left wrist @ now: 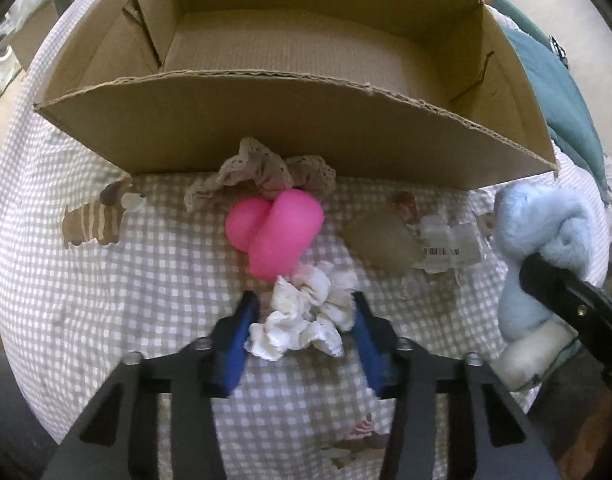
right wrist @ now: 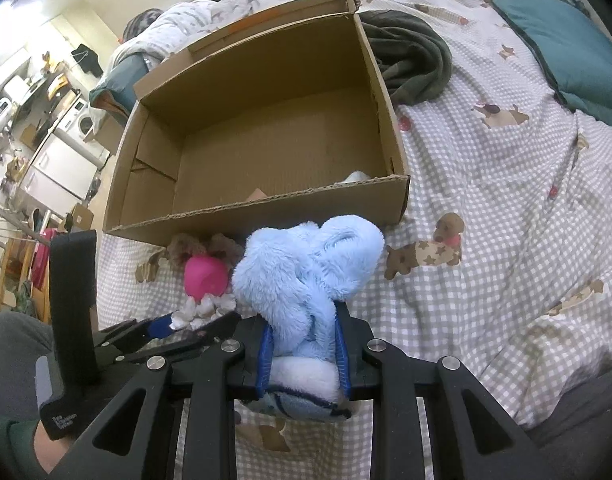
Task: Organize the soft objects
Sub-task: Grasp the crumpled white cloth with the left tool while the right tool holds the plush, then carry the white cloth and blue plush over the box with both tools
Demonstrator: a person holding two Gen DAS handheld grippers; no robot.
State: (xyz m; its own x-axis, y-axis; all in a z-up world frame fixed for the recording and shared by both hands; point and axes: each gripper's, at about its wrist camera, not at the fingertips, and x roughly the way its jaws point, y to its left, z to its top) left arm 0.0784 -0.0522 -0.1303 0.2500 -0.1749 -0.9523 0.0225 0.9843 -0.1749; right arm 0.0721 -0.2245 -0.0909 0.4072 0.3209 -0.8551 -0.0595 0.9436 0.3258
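Observation:
A white scrunchie [left wrist: 306, 320] lies on the checked bedcover [left wrist: 126, 280], and my left gripper [left wrist: 304, 320] has its blue pads against both sides of it, shut on it. Just beyond lie a pink soft toy [left wrist: 278, 228] and a beige lace scrunchie [left wrist: 262, 172], against the front wall of the open cardboard box [left wrist: 286, 128]. My right gripper [right wrist: 304, 320] is shut on a fluffy light blue plush [right wrist: 306, 272], held in front of the box [right wrist: 266, 216]. To its left the left gripper [right wrist: 186, 320] shows with the white scrunchie [right wrist: 204, 308] at its tips.
An olive pouch [left wrist: 381, 244] and a clear packet with a barcode [left wrist: 445, 244] lie right of the pink toy. Something white [right wrist: 355, 177] sits in the box's near right corner. A dark green blanket [right wrist: 413, 60] and a teal pillow [right wrist: 565, 48] lie beyond the box.

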